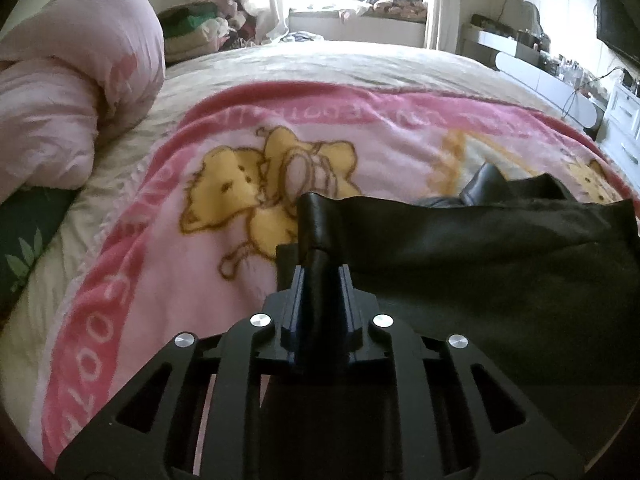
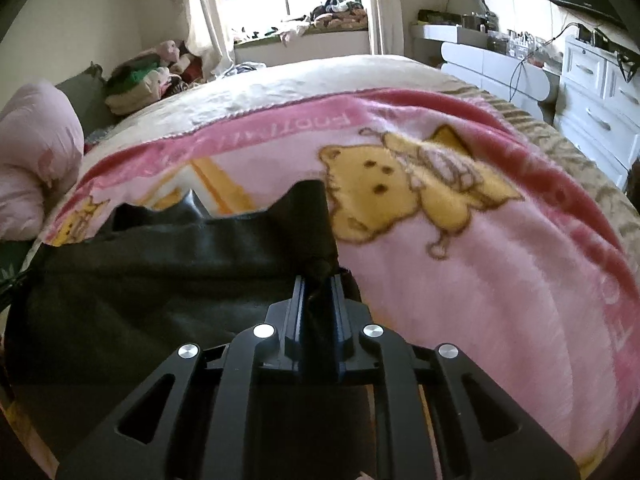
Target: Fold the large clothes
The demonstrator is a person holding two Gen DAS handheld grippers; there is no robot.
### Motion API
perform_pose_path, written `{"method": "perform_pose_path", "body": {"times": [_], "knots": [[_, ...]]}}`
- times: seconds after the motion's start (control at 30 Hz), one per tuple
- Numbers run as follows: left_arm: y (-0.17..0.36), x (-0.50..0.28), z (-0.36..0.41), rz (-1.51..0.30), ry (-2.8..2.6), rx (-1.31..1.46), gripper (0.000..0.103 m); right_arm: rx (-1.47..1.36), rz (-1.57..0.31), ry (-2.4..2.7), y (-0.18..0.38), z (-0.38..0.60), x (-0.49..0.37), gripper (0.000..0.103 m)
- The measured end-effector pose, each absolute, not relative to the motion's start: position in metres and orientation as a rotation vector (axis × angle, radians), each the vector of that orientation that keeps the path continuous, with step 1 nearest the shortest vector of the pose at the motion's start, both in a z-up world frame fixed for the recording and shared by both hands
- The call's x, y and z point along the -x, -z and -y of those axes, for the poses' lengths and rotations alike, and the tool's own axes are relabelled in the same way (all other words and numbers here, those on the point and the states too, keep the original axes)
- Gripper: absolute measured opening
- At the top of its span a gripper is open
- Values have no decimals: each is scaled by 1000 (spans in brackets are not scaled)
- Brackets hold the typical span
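Observation:
A large black garment (image 1: 500,256) hangs stretched between my two grippers above a pink bear-print blanket (image 1: 224,200) on the bed. My left gripper (image 1: 320,270) is shut on the garment's left corner, which sticks up between the fingers. In the right wrist view my right gripper (image 2: 319,278) is shut on the garment's (image 2: 160,264) right corner. The blanket (image 2: 480,248) lies under and beyond it. A shiny black part of the garment (image 1: 482,186) pokes up behind the held edge.
A rolled pink duvet (image 1: 68,92) lies at the left of the bed. A pile of clothes (image 1: 200,28) sits by the window. White drawers and a cluttered dresser (image 2: 592,92) stand on the right. The beige bedspread (image 1: 340,64) stretches beyond the blanket.

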State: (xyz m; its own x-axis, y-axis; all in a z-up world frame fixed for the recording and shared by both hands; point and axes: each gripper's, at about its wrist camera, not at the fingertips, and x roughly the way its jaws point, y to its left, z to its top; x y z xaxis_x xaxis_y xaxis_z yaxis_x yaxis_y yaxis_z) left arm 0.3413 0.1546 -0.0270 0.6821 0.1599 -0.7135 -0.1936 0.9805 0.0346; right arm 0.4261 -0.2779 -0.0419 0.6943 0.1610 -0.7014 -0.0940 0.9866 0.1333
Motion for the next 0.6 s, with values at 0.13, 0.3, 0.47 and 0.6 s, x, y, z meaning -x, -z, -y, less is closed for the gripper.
{"method": "perform_pose_path", "body": {"times": [0.13, 0.3, 0.47, 0.6], "knots": [[32, -343, -156, -799, -192, 53, 12, -113, -811, -139, 50, 280, -426, 12], [33, -344, -165, -814, -174, 110, 19, -132, -818, -142, 50, 282, -425, 14], [20, -340, -170, -806, -202, 115, 46, -168, -830, -156, 41, 285, -422, 33], [3, -331, -182, -786, -198, 189, 63, -209, -832, -151, 30, 289, -412, 61]]}}
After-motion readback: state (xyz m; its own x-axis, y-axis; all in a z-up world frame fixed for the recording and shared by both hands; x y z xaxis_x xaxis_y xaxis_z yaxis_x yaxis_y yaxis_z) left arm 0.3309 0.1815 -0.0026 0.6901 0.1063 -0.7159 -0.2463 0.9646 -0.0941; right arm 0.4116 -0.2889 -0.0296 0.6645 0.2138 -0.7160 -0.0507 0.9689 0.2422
